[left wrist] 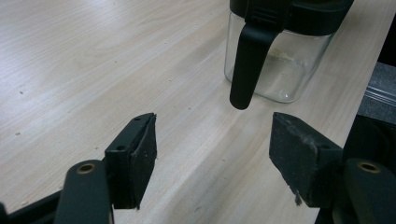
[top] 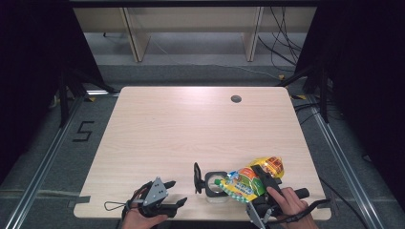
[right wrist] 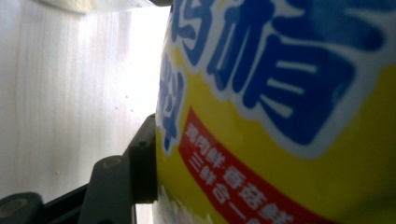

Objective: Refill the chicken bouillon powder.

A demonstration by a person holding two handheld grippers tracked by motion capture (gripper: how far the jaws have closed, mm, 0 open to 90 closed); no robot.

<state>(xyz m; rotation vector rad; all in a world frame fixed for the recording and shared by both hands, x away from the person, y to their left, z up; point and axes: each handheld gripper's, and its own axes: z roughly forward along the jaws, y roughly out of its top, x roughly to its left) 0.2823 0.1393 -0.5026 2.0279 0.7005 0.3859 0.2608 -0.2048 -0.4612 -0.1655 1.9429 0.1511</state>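
A yellow seasoning pouch [top: 246, 181] with blue and red print lies tilted in my right gripper [top: 265, 184], which is shut on it; its green-capped end points at a clear jar [top: 215, 190]. The jar stands near the table's front edge, and its black lid [top: 197, 177] is flipped up on the left. In the right gripper view the pouch [right wrist: 280, 116] presses against one of the fingers [right wrist: 142, 158]; the other is hidden. My left gripper [top: 177, 192] rests open left of the jar. Beyond the left gripper [left wrist: 212, 154], the jar [left wrist: 280, 70] and its black handle [left wrist: 245, 65] stand just ahead.
The wooden table [top: 191, 129] has a round cable hole [top: 236, 99] at the back right. A "5" mark [top: 83, 130] is on the floor at left. Shelf legs and cables stand beyond the far edge.
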